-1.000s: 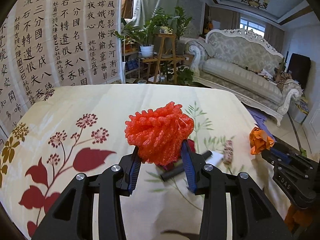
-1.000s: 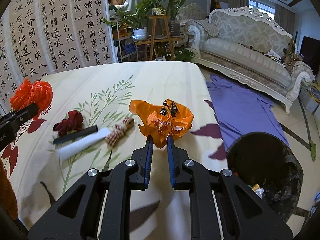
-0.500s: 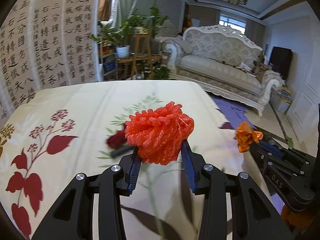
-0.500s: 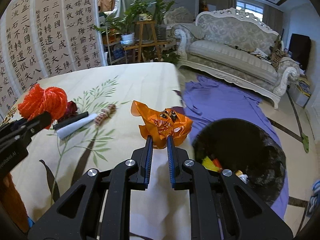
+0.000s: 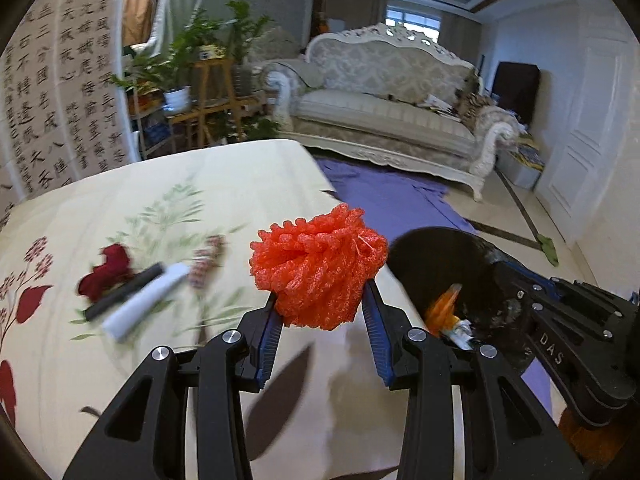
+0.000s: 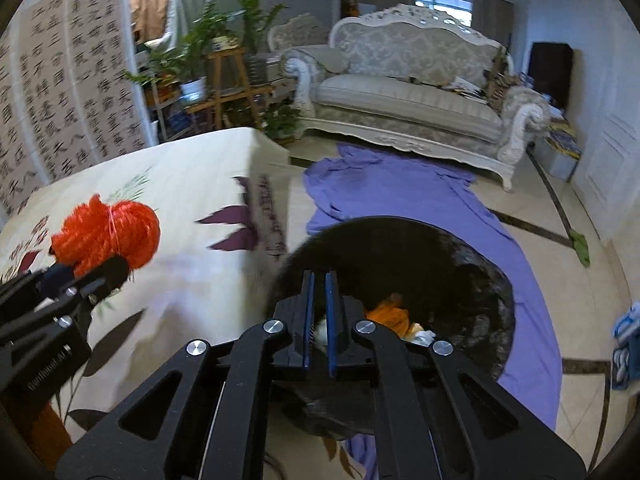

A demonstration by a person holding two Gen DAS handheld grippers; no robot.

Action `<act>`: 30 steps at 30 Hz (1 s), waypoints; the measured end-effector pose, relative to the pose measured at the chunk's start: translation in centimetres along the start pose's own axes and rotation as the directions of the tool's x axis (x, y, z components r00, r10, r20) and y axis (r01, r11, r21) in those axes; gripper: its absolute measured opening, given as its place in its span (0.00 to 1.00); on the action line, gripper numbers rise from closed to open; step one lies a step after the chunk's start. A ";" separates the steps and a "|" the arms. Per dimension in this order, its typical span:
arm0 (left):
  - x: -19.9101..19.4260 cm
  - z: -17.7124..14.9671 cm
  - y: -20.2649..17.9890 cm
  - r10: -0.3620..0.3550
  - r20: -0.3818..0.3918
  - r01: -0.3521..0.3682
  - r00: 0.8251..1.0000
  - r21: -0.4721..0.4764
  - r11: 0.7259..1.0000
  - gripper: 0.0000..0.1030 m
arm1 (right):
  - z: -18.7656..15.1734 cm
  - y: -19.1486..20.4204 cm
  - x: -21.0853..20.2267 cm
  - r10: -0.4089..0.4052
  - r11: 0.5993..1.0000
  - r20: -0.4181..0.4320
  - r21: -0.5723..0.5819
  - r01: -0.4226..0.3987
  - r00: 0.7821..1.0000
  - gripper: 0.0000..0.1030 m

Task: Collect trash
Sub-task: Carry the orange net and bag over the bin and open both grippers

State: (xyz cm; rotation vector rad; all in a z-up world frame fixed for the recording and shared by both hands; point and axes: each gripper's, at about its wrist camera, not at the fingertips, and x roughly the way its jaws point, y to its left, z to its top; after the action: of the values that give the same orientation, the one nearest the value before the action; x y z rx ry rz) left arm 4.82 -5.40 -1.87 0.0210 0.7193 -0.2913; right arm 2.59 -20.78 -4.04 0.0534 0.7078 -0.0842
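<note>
My left gripper (image 5: 322, 312) is shut on a red-orange foam net ball (image 5: 318, 270), held above the table's right edge; it also shows in the right wrist view (image 6: 108, 234). My right gripper (image 6: 319, 280) hangs over the black trash bin (image 6: 452, 264), jaws a narrow gap apart and empty. The orange wrapper (image 6: 388, 316) lies inside the bin, also seen in the left wrist view (image 5: 444, 306). On the table lie a dark red scrap (image 5: 106, 270), a black marker (image 5: 124, 292), a white tube (image 5: 144, 306) and a patterned wrapper (image 5: 204, 262).
The table has a cream floral cloth (image 5: 160, 208). The bin (image 5: 440, 264) stands on the floor by the table's right edge, on a purple cloth (image 6: 420, 196). A white sofa (image 6: 412, 96) and a plant stand (image 6: 224, 76) are behind.
Both grippers swung right toward the bin. The right gripper has let go of the orange wrapper, which now lies in the bin. The left still holds the foam net.
</note>
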 end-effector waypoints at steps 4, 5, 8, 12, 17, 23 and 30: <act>1.0 0.3 -2.8 -0.023 -0.005 0.023 1.000 0.057 0.998 0.39 | -0.3 -2.6 -0.1 -0.035 0.998 0.003 0.046 0.034 0.999 0.05; 1.3 0.4 -3.4 -0.027 -0.006 0.027 1.000 0.069 0.997 0.39 | -0.3 -3.2 0.0 -0.043 0.998 0.001 0.054 0.043 0.999 0.05; 1.9 0.6 -5.1 -0.040 -0.011 0.041 0.999 0.093 0.995 0.39 | -0.7 -4.9 0.1 -0.068 0.994 -0.005 0.080 0.068 0.998 0.05; 2.8 1.1 -6.9 -0.055 -0.012 0.056 0.998 0.125 0.991 0.39 | -1.1 -6.5 0.0 -0.092 0.990 -0.010 0.110 0.092 0.996 0.06; 3.7 1.4 -8.9 -0.070 -0.019 0.072 0.997 0.166 0.984 0.71 | -1.4 -7.8 -0.1 -0.116 0.985 -0.012 0.131 0.116 0.993 0.06; 4.1 1.3 -9.0 -0.047 -0.018 0.050 0.999 0.184 0.982 0.74 | -1.6 -8.5 -0.4 -0.125 0.981 -0.009 0.148 0.125 0.992 0.06; 3.0 1.4 -7.0 -0.008 -0.002 0.009 1.000 0.153 0.988 0.74 | -1.5 -7.7 -0.3 -0.108 0.985 -0.009 0.137 0.108 0.994 0.07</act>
State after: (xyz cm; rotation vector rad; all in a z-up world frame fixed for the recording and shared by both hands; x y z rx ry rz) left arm 5.97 -13.01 -2.18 0.1639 0.6975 -0.3542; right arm 0.69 -28.27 -5.11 0.1473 0.7058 -0.2368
